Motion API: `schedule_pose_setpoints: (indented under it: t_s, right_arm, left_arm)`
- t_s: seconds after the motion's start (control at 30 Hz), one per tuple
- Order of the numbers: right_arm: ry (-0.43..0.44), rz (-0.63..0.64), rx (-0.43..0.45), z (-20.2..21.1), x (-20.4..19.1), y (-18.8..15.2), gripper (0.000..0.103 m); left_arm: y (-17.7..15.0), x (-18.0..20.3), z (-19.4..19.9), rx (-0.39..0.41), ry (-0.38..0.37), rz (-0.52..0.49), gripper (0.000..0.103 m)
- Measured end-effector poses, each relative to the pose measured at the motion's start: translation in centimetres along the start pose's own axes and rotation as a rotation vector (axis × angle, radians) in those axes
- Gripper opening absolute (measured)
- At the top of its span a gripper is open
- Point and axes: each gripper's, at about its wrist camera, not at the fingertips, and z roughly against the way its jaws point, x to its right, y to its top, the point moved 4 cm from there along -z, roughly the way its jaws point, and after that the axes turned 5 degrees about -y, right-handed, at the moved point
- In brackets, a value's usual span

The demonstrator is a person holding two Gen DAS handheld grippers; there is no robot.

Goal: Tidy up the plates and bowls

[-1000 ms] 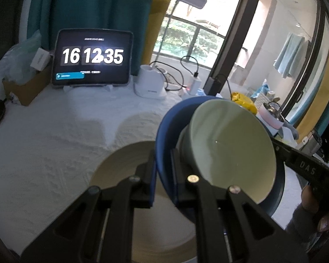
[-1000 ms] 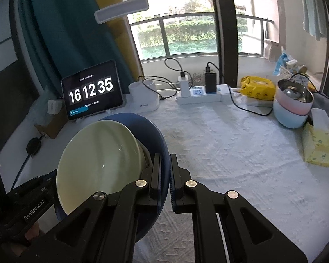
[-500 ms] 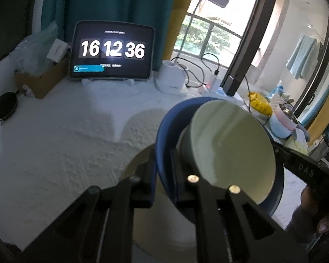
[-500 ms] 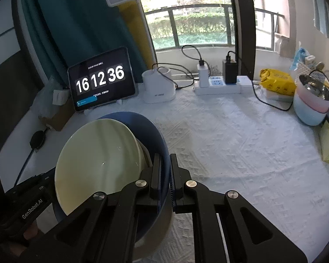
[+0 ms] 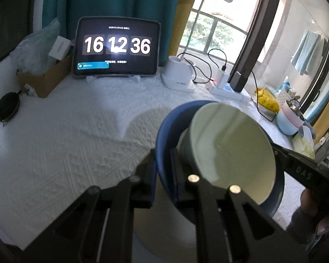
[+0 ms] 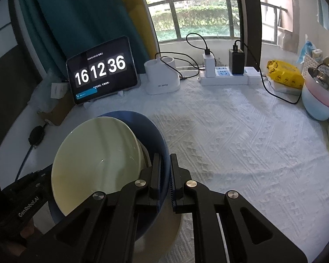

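A blue bowl with a pale green bowl nested in it hangs tilted above the white tablecloth, held from both sides. My left gripper is shut on the blue rim at its left side. My right gripper is shut on the same blue bowl at its right rim, with the green bowl just left of its fingers. A cream plate lies under the bowls, mostly hidden by them, and its edge shows in the right wrist view. Each view catches the other gripper's black body past the bowls.
At the back stand a tablet showing a clock, a white lamp base and a power strip with chargers. Stacked pastel bowls and a yellow packet sit far right. A cardboard box and a black round pad sit at left.
Both grippers have carried the nested bowls forward and slightly down over the cream plate. The tablet and lamp base look nearer. Both grips stay the same.
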Motion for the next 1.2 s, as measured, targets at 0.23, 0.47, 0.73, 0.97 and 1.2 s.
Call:
schedule_pose_setpoints:
  t_s: [0.23,0.47,0.73,0.97,1.2]
  right_arm:
    - [-0.022,0.006,0.017,-0.1,0.1,-0.2,0.011]
    - [-0.055,0.017,0.037,-0.1,0.0,-0.2,0.011]
    - [-0.09,0.015,0.041,-0.1,0.2,-0.3,0.023]
    - [-0.105,-0.005,0.016,-0.3,0.9,-0.5,0.042]
    - [-0.111,-0.017,0.019,0.3,1.4,-0.9,0.053]
  left_arm:
    - [0.0,0.1,0.0,0.044,0.013,-0.018,0.013]
    - [0.0,-0.1,0.1,0.063,0.015,-0.028,0.015]
    - [0.0,0.0,0.2,0.07,0.044,-0.047,0.015]
    - [0.0,0.3,0.6,0.07,0.064,-0.058,0.015]
    - [-0.3,0.6,1.3,0.076,0.066,-0.069,0.016]
